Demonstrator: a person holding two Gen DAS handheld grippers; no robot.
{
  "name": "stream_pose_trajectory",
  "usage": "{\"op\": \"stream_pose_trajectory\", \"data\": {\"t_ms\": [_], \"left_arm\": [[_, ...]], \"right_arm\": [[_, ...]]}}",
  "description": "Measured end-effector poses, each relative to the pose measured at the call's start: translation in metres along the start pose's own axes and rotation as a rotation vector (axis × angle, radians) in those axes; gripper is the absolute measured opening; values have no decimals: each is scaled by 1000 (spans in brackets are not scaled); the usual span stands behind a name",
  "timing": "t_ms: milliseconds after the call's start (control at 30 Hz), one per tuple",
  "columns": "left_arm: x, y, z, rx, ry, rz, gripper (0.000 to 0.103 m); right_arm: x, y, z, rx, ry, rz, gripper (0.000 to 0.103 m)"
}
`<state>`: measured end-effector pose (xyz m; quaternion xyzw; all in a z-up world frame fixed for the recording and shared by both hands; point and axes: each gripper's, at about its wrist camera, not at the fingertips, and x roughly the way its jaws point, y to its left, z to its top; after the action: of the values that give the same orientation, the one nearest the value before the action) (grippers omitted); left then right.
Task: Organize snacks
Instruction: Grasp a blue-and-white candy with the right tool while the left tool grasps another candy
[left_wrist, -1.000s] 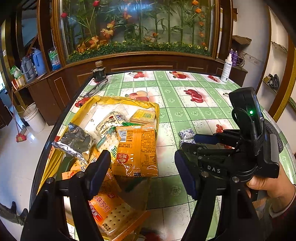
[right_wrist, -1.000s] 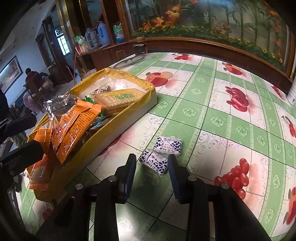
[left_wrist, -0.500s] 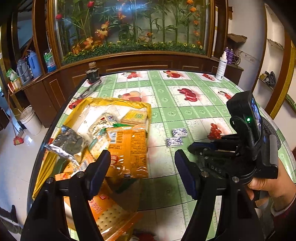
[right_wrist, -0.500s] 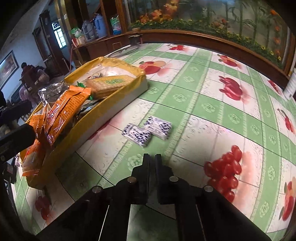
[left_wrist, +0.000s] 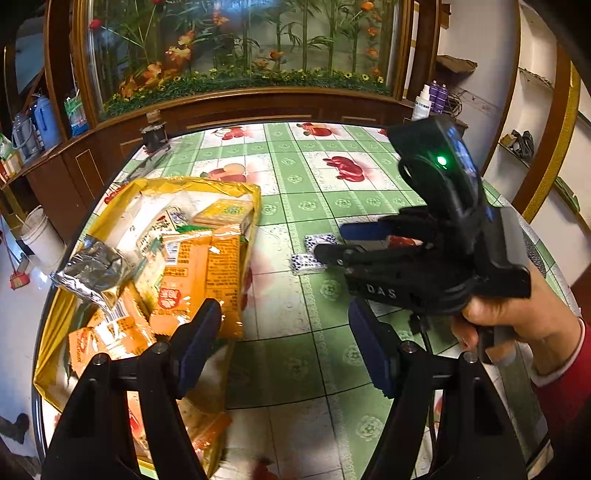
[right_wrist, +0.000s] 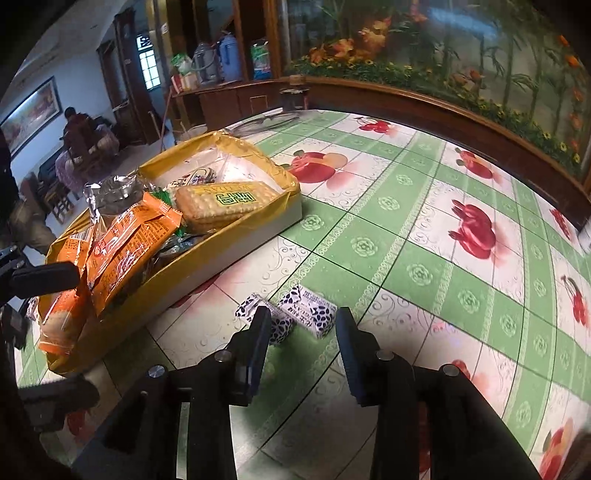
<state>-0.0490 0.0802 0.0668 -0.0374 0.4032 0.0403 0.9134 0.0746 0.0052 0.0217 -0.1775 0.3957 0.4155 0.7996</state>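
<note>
On the desk (right_wrist: 424, 236), two small patterned snack packets (right_wrist: 295, 317) are lying beside the yellow snack tray (right_wrist: 236, 240). Right tongs (right_wrist: 301, 325), apart, are hovering above them; left tongs (left_wrist: 286, 332) are gaping, empty. Closing could pinch both packets.

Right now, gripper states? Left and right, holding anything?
Left gripper: open, empty, over the snack tray's near end.
Right gripper: open, empty, just behind two small patterned packets.

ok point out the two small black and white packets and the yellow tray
left packet (right_wrist: 266, 316), right wrist view, its patterned top face
right packet (right_wrist: 309, 309), right wrist view, middle of its top
yellow tray (right_wrist: 236, 242), right wrist view, its near side wall
</note>
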Motion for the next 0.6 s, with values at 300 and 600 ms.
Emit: {"op": "stream_pose_trajectory", "data": {"t_ms": [300, 600], "left_arm": [[8, -20, -7, -13, 46, -103, 71], [34, -22, -2, -60, 94, -143, 71]], "right_arm": [[21, -10, 15, -100, 37, 90, 37], [22, -17, 15, -90, 70, 144, 36]]}}
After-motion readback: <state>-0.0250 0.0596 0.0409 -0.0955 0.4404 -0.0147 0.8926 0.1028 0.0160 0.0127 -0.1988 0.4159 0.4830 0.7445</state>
